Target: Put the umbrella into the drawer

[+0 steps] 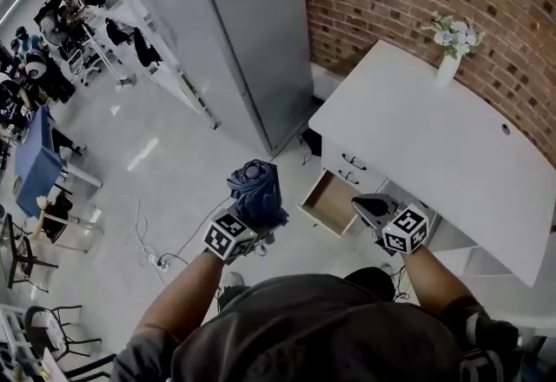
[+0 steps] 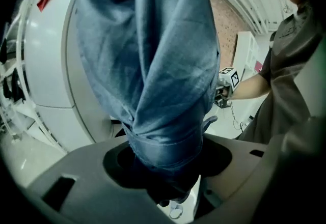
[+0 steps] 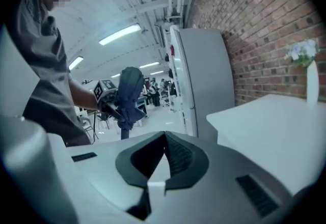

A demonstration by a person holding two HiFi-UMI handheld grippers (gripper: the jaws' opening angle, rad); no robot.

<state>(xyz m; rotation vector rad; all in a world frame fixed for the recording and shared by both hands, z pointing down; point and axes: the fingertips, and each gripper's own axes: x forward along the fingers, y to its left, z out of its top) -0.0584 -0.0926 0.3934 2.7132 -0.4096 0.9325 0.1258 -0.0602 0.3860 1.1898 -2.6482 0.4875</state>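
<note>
Overhead plus two close-ups, umbrella (image 1: 256, 189) shared

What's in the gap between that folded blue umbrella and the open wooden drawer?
Only bare grey floor separates the folded blue umbrella from the open drawer, as the head view shows.

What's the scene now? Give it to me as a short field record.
umbrella: blue, folded, roughly upright, off the floor
left gripper: shut on the umbrella
right gripper: shut, nothing between the jaws
drawer: pulled open, beside the right gripper
desk: white, against the brick wall
vase of flowers: on the desk's far edge
</note>
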